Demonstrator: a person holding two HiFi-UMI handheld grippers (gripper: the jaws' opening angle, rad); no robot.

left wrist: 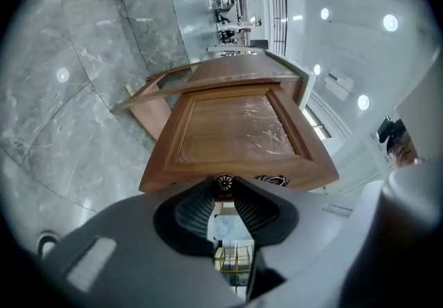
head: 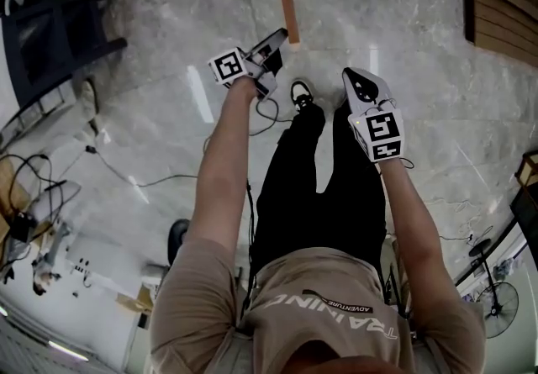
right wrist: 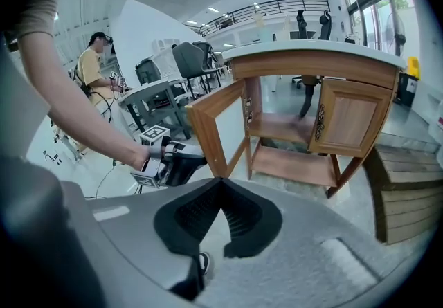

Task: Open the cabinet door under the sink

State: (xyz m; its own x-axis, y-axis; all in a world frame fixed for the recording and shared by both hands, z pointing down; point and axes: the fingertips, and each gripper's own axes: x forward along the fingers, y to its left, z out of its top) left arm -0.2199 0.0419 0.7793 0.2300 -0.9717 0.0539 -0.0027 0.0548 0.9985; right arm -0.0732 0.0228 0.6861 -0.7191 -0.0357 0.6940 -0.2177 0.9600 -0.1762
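The wooden sink cabinet [right wrist: 311, 63] stands on a marble floor. Its left door [right wrist: 216, 127] is swung out towards me and its right door [right wrist: 354, 118] is closed. In the left gripper view the door panel [left wrist: 239, 130] fills the middle, and its dark round knob [left wrist: 223, 184] sits pinched between the jaw tips of my left gripper [left wrist: 223, 189]. From the head view, the left gripper [head: 280, 36] reaches the door's top edge [head: 287, 2]. My right gripper [head: 353, 76] hangs apart over my legs, pointing down, its tips [right wrist: 220, 182] together on nothing.
Slatted wooden boards [right wrist: 408, 192] lie to the right of the cabinet. Cables [head: 126, 179] trail over the floor at the left, and a fan [head: 496, 305] stands at the lower right. Desks and chairs [right wrist: 163, 88] and another person [right wrist: 93, 64] are behind.
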